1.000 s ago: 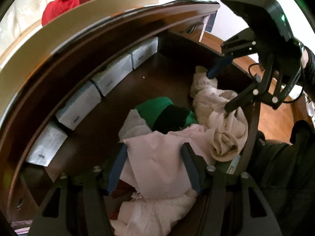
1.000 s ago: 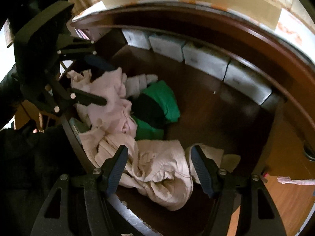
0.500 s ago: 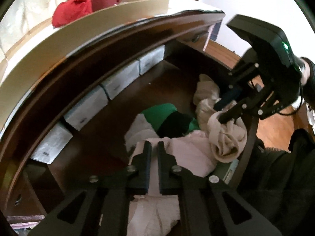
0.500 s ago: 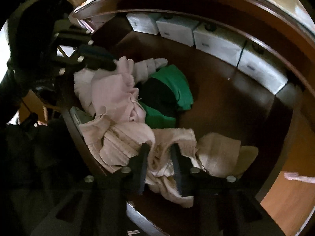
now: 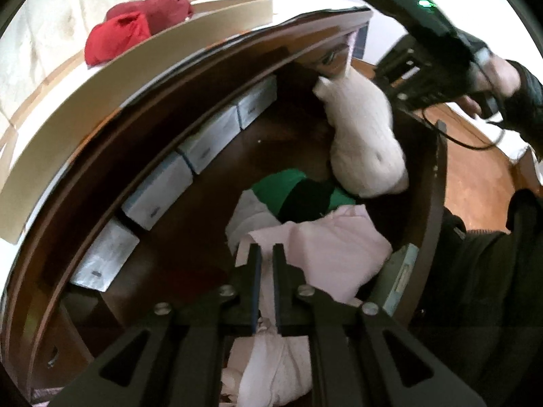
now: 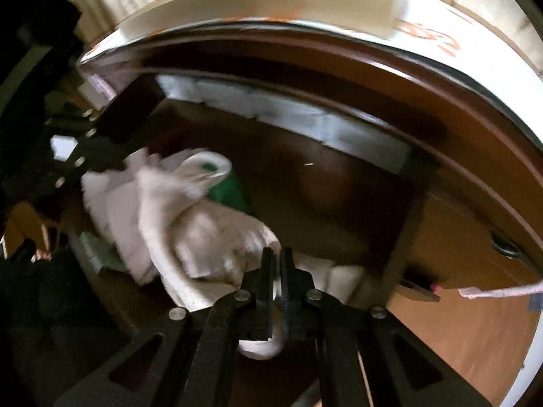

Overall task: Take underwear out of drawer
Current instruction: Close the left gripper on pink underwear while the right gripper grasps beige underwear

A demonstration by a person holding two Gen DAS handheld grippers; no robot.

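Right tongs (image 6: 276, 271) have lifted cream underwear (image 5: 366, 139) higher.

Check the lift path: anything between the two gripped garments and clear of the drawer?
Nothing visible blocks it. The right gripper holds the cream garment, hanging clear above the green cloth. The left gripper pinches the pink garment, which lies on top of the pile. The drawer is open above.
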